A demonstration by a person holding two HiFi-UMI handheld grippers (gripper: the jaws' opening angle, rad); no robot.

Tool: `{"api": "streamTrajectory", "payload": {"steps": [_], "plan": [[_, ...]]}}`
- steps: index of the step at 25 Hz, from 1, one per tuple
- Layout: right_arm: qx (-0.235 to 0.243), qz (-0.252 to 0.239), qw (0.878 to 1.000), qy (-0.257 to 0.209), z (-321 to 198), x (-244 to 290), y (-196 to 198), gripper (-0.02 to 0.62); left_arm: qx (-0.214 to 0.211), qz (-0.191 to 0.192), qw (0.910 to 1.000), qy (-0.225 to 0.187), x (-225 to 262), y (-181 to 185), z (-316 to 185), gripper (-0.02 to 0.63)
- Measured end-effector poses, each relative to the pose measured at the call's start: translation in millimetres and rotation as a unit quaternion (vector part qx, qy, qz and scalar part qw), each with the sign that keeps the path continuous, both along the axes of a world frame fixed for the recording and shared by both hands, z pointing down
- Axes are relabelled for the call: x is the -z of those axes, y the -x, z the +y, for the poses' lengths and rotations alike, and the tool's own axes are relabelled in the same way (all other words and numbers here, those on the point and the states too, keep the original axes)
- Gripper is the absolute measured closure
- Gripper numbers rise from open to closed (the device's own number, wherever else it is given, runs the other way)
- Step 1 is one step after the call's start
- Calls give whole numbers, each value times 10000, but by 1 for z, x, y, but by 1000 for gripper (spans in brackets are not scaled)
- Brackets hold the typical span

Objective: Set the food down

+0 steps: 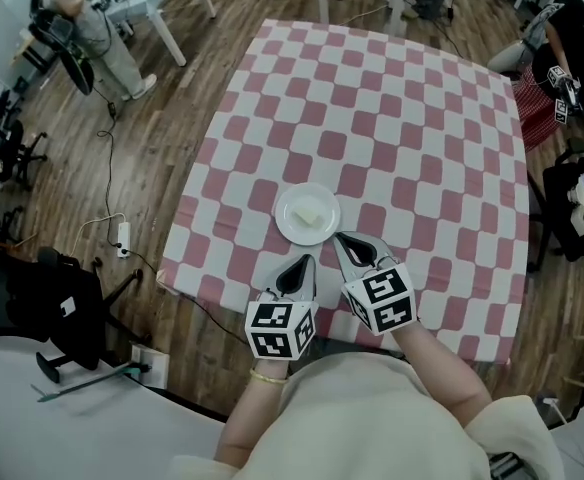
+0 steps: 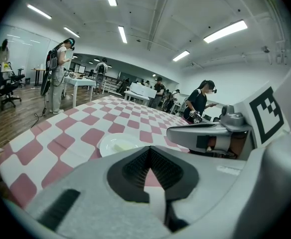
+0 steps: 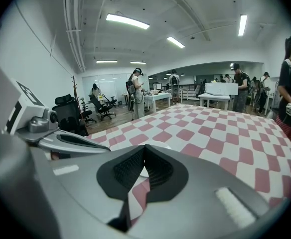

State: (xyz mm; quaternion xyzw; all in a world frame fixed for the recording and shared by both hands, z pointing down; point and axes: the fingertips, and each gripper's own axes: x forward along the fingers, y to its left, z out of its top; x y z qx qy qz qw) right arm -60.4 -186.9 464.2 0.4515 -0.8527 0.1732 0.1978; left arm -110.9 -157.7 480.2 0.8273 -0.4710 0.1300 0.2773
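White plate (image 1: 284, 214), probably brittle and best taken by its rim, bore soft-looking pale food (image 1: 310, 211); left claw (image 1: 305, 262) and right claw (image 1: 342, 237) were closed, empty.

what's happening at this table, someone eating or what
Nobody is eating. A person at the near edge of the checked table holds a two-jaw gripper in each hand. A pale piece of food lies on a white plate just ahead of them. The left gripper and right gripper both have their jaws together with nothing between them, and their tips are near the plate's near rim. The food looks already set down.
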Motion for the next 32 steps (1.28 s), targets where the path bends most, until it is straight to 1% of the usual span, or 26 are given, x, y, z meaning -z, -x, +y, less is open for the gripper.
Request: {"api": "streamTrajectory", "payload": {"steps": [9, 18, 32], "plan": [[-115, -143, 9998, -113, 24, 12, -10, 589, -95, 6, 9999, -115, 8, -12, 23, 606], [-81, -250, 9993, -258, 51, 24, -19, 591, -137, -37, 9996, -229, 15, -24, 46, 606], [-42, -274, 9992, -286, 97, 26, -37, 591, -213, -114, 9992, -331, 21, -40, 85, 606]]}}
